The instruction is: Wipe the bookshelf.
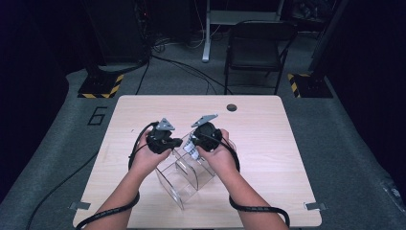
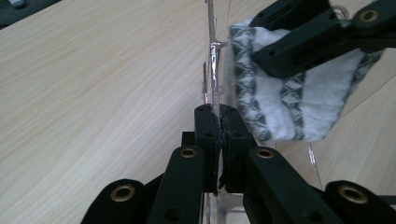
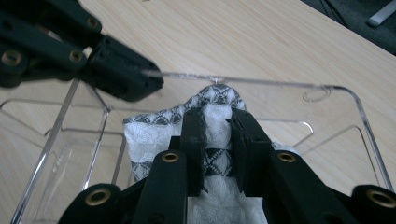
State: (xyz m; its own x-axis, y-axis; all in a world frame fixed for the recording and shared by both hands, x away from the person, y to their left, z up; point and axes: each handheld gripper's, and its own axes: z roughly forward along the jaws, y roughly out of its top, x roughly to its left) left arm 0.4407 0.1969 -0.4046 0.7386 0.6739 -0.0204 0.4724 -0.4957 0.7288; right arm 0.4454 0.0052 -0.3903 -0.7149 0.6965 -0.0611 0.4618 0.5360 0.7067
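A clear plastic box (image 1: 184, 181) with inner dividers stands on the wooden table (image 1: 268, 143), near its front middle. My left gripper (image 1: 177, 142) is shut on the box's thin upright wall (image 2: 213, 60), as the left gripper view (image 2: 219, 112) shows edge-on. My right gripper (image 1: 190, 145) is shut on a white cloth (image 3: 154, 133) with dark grey patterned bands, held over the box's open top just inside its far wall (image 3: 280, 83). In the right gripper view the cloth bulges up between its jaws (image 3: 217, 114). The two grippers sit close together, left gripper (image 3: 149, 81) just beside the cloth (image 2: 308, 100).
A round cable hole (image 1: 231, 107) lies at the table's far edge. Beyond the table stand a black chair (image 1: 258, 45) and two stands with yellow-black bases (image 1: 100, 87). Cables trail off the table's front edge (image 1: 258, 209).
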